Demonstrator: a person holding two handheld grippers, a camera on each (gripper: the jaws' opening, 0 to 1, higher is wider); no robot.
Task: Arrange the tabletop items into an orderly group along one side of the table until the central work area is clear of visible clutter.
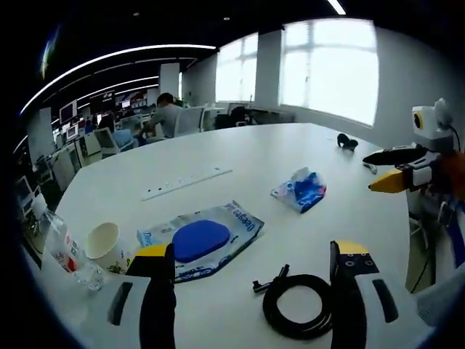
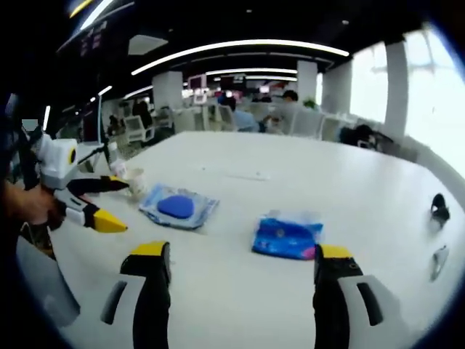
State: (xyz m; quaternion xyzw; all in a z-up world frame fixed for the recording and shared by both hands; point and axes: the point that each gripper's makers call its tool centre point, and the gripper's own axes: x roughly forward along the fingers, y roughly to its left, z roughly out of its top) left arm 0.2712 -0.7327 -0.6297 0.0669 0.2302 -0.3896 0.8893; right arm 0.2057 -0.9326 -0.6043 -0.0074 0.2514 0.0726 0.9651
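Left claw (image 1: 251,265) wide open, nothing held, above near counter (image 1: 240,156) edge; cable coil (image 1: 298,304) betw. jaws, wipes pack (image 1: 200,240) just ahead, cup (image 1: 104,243) & bottle (image 1: 65,251) at left edge. Right claw (image 2: 243,273) wide open, nothing held; blue pouch (image 2: 285,236) just ahead, bare top beyond.

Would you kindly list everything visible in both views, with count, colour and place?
Table: one, white, spans both views.
Wet-wipes pack: one, pale blue with dark blue lid, near the left claw.
Tissue packet: one, blue and white, mid-table.
Coiled cable: one, black, between the left claw's jaws.
Paper cup: one, cream, left table edge.
Water bottle: one, clear, red label, beside the cup.
Power strip: one, white, beyond the wipes.
Small dark object: one, black, far side of the table.
Office desks and chairs, a seated person: background.
Left claw: open, black jaws with yellow tips.
Right claw: open, same colours.
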